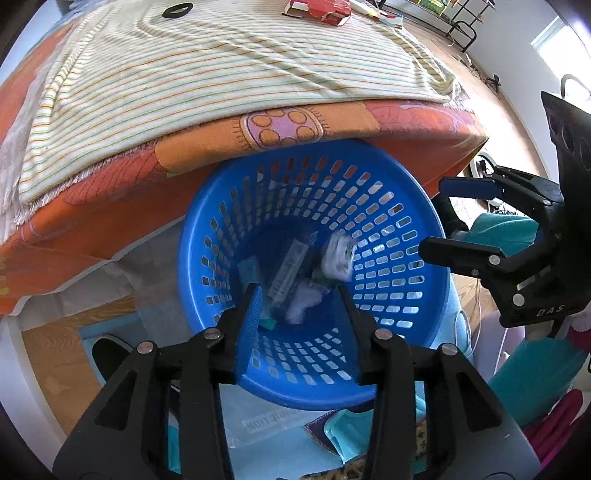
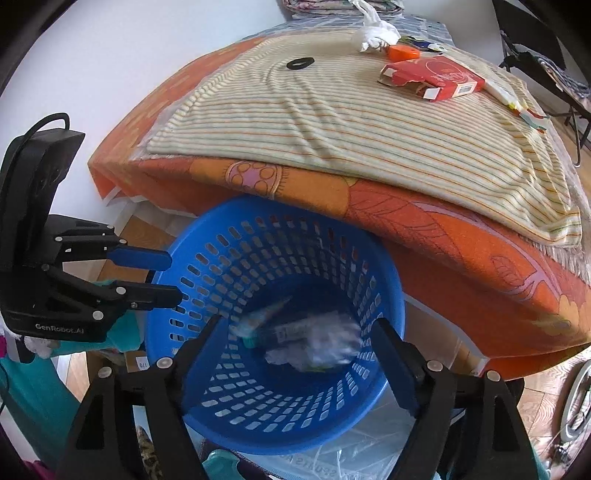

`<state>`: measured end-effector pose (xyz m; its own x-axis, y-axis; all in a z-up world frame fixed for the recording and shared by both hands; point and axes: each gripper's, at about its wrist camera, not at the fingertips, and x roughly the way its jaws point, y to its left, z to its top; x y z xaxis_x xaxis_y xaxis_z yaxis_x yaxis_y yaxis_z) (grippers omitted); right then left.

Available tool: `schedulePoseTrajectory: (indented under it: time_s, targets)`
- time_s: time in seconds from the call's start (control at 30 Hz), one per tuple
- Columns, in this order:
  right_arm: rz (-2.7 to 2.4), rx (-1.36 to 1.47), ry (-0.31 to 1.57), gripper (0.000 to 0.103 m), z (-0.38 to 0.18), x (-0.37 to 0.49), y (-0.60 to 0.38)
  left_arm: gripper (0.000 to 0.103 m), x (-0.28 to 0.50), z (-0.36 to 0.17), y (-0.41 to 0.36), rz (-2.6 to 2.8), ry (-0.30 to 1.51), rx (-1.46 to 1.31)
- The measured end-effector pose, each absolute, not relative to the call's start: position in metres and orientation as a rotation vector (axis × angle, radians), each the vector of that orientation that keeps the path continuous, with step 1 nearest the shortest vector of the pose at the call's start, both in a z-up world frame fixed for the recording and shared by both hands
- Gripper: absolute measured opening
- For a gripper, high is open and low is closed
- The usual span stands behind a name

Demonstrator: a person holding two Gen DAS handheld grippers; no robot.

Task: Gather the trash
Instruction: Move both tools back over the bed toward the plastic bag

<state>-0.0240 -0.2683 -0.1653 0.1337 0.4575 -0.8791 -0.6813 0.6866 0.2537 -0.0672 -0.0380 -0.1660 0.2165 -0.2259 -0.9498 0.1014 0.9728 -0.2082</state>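
A blue perforated basket stands on the floor against the table edge. Inside lie crumpled white paper, a clear plastic wrapper and a teal piece. My left gripper is open and empty over the basket mouth; it also shows in the right wrist view. My right gripper is open and empty above the basket; it also shows in the left wrist view. On the table lie a red carton, a white wad and a black ring.
The table carries an orange patterned cloth under a striped cloth. An orange item and small wrappers lie at the far side. Teal fabric and clear plastic lie around the basket base.
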Motion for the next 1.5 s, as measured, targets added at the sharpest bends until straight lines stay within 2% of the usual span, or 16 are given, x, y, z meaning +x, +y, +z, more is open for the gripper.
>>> schedulePoseTrajectory:
  time_s: [0.3,0.8,1.13,1.4,1.47,1.5]
  targets:
    - [0.824,-0.226,1.159,0.082,-0.161,-0.025,-0.272,0.04,-0.061,-0.161,-0.038,-0.22,1.322,-0.111]
    - [0.766,-0.111,1.114,0.091,-0.132,0.005,-0.291,0.041,-0.021,-0.122,-0.03,-0.196,1.227,-0.142]
    - [0.735,-0.031,1.072,0.092,-0.099,0.05,-0.302,0.041,0.026,-0.089,-0.025,-0.181,1.144,-0.164]
    - [0.69,0.01,1.044,0.092,-0.073,0.121,-0.318,0.041,0.083,-0.068,-0.014,-0.134,1.07,-0.181]
    - [0.678,0.042,1.065,0.092,-0.074,0.146,-0.326,0.048,0.099,-0.068,-0.01,-0.117,1.057,-0.195]
    - [0.673,0.055,1.08,0.092,-0.076,0.158,-0.329,0.057,0.108,-0.068,-0.007,-0.106,1.046,-0.202]
